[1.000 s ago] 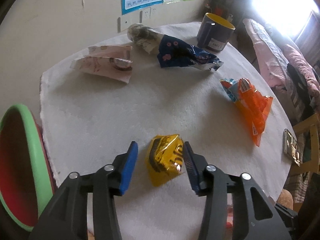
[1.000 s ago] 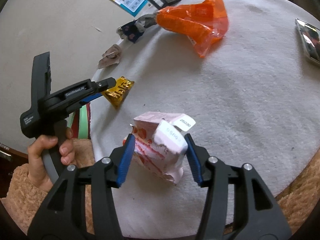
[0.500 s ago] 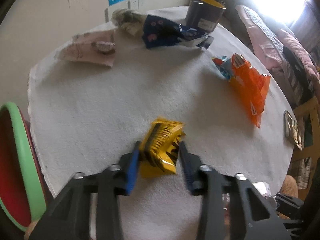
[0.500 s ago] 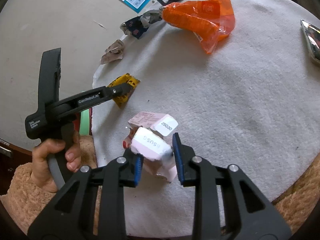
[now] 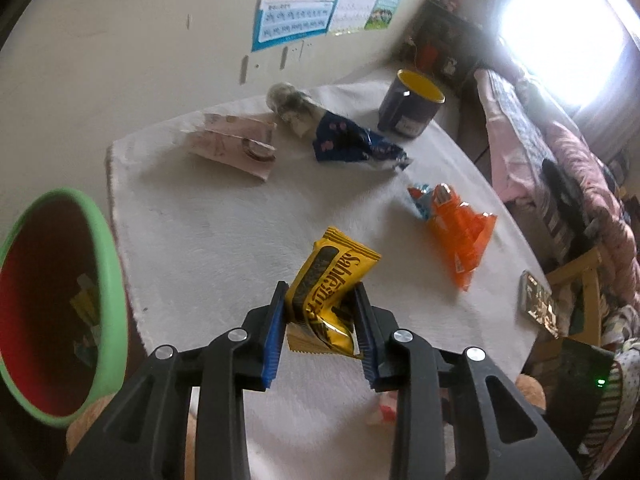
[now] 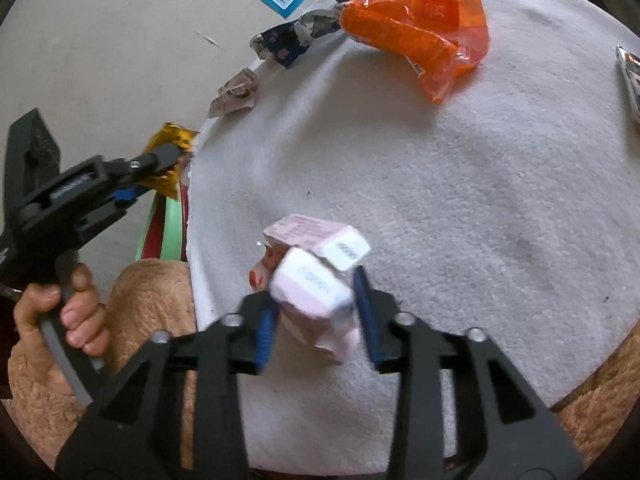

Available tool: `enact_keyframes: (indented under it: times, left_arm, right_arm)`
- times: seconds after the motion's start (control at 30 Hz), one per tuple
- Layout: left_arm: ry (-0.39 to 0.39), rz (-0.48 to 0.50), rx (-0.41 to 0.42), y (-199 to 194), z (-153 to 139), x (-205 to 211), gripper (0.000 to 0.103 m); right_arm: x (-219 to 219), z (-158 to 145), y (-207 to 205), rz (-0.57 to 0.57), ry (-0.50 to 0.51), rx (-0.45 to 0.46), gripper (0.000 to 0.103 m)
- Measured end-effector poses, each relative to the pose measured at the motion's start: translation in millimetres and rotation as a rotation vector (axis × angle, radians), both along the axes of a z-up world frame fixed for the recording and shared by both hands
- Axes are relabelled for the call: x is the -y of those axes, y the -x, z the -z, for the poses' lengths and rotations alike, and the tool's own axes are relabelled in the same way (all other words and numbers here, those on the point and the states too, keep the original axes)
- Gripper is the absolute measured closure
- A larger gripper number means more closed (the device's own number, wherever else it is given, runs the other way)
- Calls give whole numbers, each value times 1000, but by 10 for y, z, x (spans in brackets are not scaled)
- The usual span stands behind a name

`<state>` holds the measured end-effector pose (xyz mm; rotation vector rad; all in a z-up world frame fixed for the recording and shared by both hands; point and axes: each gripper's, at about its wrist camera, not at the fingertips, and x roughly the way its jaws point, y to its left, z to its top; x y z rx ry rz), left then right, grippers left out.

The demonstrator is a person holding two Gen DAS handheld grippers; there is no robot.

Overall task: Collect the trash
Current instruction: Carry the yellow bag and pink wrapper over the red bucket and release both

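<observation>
My left gripper (image 5: 320, 304) pinches a crumpled yellow snack wrapper (image 5: 332, 280) between its blue pads, and the jaws are still closing on it. The wrapper hangs clear of the white tablecloth (image 5: 208, 248). In the right wrist view the same gripper (image 6: 160, 164) holds the wrapper (image 6: 172, 136) past the table's left edge, a hand on its handle. My right gripper (image 6: 316, 300) is shut on a crushed pink carton (image 6: 312, 276) near the table's front edge. A green-rimmed red bin (image 5: 108, 264) stands to the left, below the table.
Lying on the cloth are an orange bag (image 5: 460, 236), a dark blue wrapper (image 5: 352, 146), a flattened pink carton (image 5: 232, 144) and a crumpled grey wad (image 5: 288, 104). A dark mug (image 5: 410, 108) stands at the back. A phone (image 5: 538, 304) rests at the right edge.
Both grippers closed on their trash. The left one then rose with the yellow wrapper and swung left toward the bin. The right one stayed put with the pink carton.
</observation>
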<state>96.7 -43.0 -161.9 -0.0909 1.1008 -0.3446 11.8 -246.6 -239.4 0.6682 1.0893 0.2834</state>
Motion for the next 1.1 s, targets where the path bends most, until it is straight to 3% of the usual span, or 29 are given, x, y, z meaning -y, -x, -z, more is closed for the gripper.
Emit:
enact_keyframes:
  times: [0.43, 0.67, 1.1]
  left_arm:
    - [0, -21, 56, 223, -164, -204, 73]
    - [17, -21, 90, 300, -254, -303, 72]
    - [73, -33, 129, 432, -385, -564, 72]
  right_arm:
    - [-111, -231, 45, -5, 104, 40, 80]
    - [-181, -393, 65, 6, 140, 59, 81]
    - [-376, -969, 34, 31, 191, 162, 81]
